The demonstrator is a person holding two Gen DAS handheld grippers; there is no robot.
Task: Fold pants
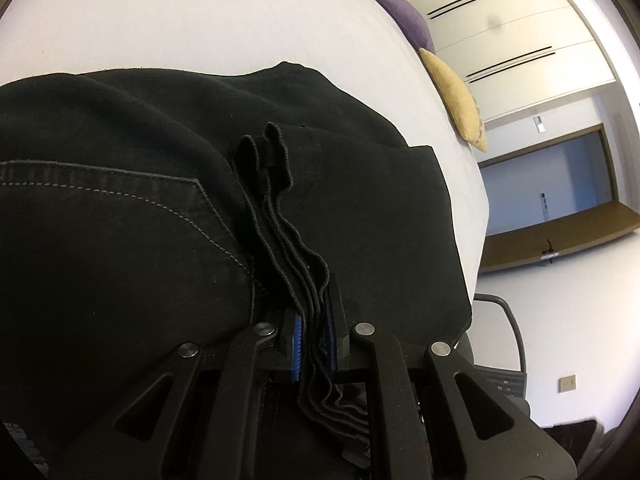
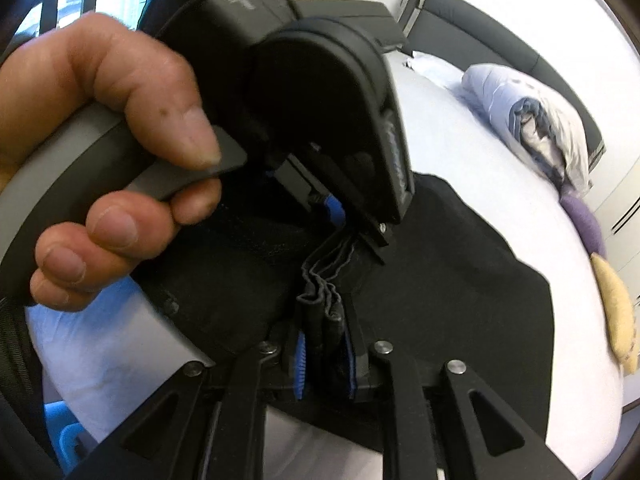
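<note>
Black pants (image 1: pixel 168 208) spread on white bed (image 1: pixel 200 16), stacked hem layers bunched upright. Pinched tight in left gripper (image 1: pixel 314 338). Right gripper (image 2: pixel 325 356) narrow, blue pads flanking same folds; contact uncertain. Yellow cushion (image 1: pixel 456 100) at bed's edge.

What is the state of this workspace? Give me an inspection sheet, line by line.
Surface: white bed, bare beyond the pants.
Job's things: black pants lying on the bed, stacked edges lifted.
Clutter: purple pillow, yellow pillow and a bundled duvet at the bed's far side.
Grippers: left tool shut on the pants' edges, held by a hand; right tool has the edges between its pads, close beside the left.
Cables: nothing seen.
Surroundings: wardrobe, chair.
</note>
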